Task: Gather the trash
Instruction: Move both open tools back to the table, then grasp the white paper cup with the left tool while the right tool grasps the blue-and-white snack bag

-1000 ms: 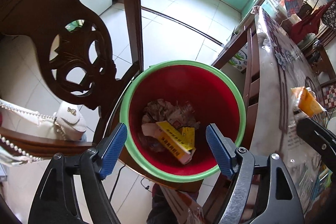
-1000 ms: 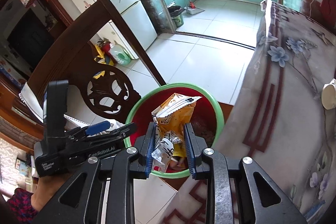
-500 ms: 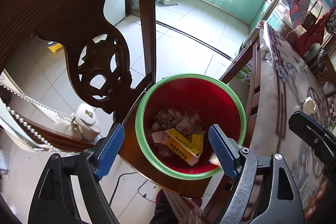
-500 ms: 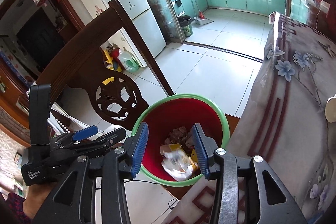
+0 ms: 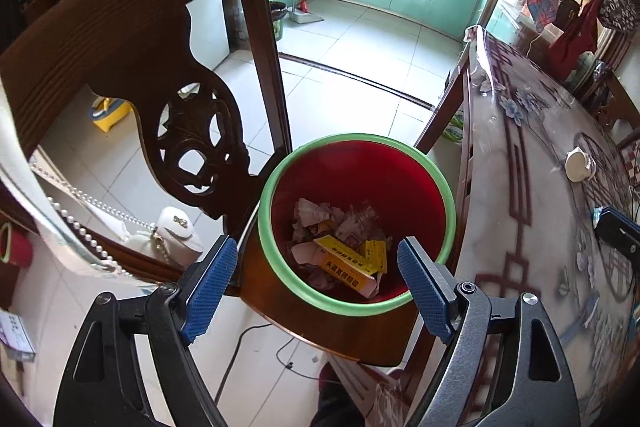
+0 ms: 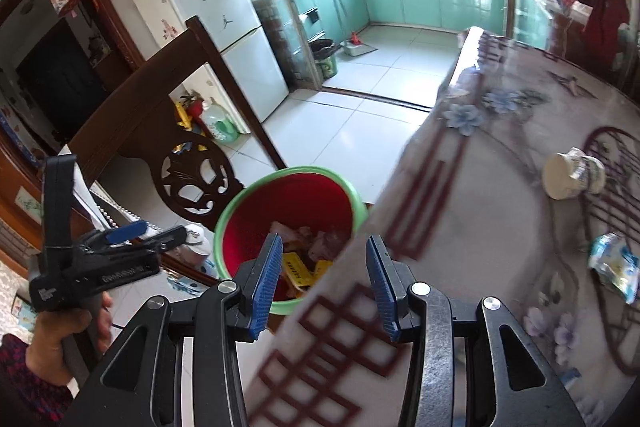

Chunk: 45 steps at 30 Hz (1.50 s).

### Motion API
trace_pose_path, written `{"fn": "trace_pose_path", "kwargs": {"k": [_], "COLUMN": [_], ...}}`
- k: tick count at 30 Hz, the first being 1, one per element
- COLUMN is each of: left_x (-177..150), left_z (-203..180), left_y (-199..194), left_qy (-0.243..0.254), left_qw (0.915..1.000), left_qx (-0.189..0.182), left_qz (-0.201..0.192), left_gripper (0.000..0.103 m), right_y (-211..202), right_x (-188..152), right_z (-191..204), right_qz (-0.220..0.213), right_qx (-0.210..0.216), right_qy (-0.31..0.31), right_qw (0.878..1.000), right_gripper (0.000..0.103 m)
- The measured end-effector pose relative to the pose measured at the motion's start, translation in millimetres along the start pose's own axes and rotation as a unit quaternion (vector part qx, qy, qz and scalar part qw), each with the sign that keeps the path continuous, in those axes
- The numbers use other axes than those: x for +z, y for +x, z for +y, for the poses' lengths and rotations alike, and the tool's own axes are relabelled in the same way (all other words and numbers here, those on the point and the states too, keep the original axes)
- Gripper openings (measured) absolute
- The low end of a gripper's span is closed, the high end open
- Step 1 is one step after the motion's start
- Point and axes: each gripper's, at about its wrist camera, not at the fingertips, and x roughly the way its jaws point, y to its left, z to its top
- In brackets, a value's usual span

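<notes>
A red bin with a green rim [image 5: 264,223] stands on a chair seat beside the table. Inside lie a yellow box [image 5: 346,265] and crumpled paper [image 5: 316,215]. My left gripper [image 5: 318,287] hangs above the bin's near rim, open wide and empty. My right gripper [image 6: 324,283] is open with nothing between its fingers, over the table edge, the bin [image 6: 296,171] just beyond it to the left. On the table a paper cup [image 6: 574,175] lies on its side and a blue-white wrapper [image 6: 614,265] rests nearer.
A dark carved chair back [image 5: 192,131] rises left of the bin. A white handbag with a pearl strap [image 5: 176,235] hangs there. The flowered tablecloth [image 6: 500,207] fills the right. A cable [image 5: 256,331] trails on the tiled floor; a fridge [image 6: 224,19] stands behind.
The right gripper opened, the orange snack bag fell into the bin, and the gripper swung right over the table. The left gripper rose and drew back a little.
</notes>
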Motion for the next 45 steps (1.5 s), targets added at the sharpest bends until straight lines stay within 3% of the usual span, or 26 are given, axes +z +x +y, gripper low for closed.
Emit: {"fn": "trace_pose_path", "kwargs": {"k": [3, 9, 12, 19, 28, 30, 33, 41, 45], "left_x": [-7, -25, -36, -51, -51, -49, -43, -26, -24], "left_z": [-6, -38, -66, -154, -271, -287, -309, -326, -333], "left_y": [-12, -35, -45, -53, -68, -74, -82, -82, -77], "left_qy": [0.005, 0.022, 0.025, 0.044, 0.089, 0.102, 0.126, 0.114, 0.115], "left_qw": [1.0, 0.9997, 0.9996, 0.9989, 0.9931, 0.9917, 0.9892, 0.9909, 0.9913], "left_qx": [0.003, 0.001, -0.002, -0.016, -0.075, -0.076, -0.066, -0.054, -0.045], "left_qz": [-0.004, -0.01, -0.014, -0.001, -0.01, -0.021, -0.037, -0.048, -0.046], "left_gripper": [0.082, 0.082, 0.083, 0.083, 0.083, 0.083, 0.084, 0.087, 0.088], "right_y": [-20, -56, -70, -81, -56, -44, -29, 8, 13], "right_x": [-12, -33, -43, -56, -37, -31, -24, -17, -18], "right_z": [-43, -150, -197, -274, -307, -313, -322, -327, -325], "right_qz": [-0.002, 0.008, 0.015, 0.036, 0.072, 0.098, 0.11, 0.14, 0.131], "right_qx": [-0.046, -0.14, -0.156, -0.115, -0.082, -0.062, -0.033, -0.014, -0.023], "right_qy": [0.016, 0.056, 0.073, 0.09, 0.013, 0.004, 0.013, 0.0, -0.012], "right_qw": [0.999, 0.989, 0.985, 0.989, 0.994, 0.993, 0.993, 0.99, 0.991], "right_gripper": [0.048, 0.051, 0.051, 0.052, 0.054, 0.062, 0.062, 0.062, 0.062]}}
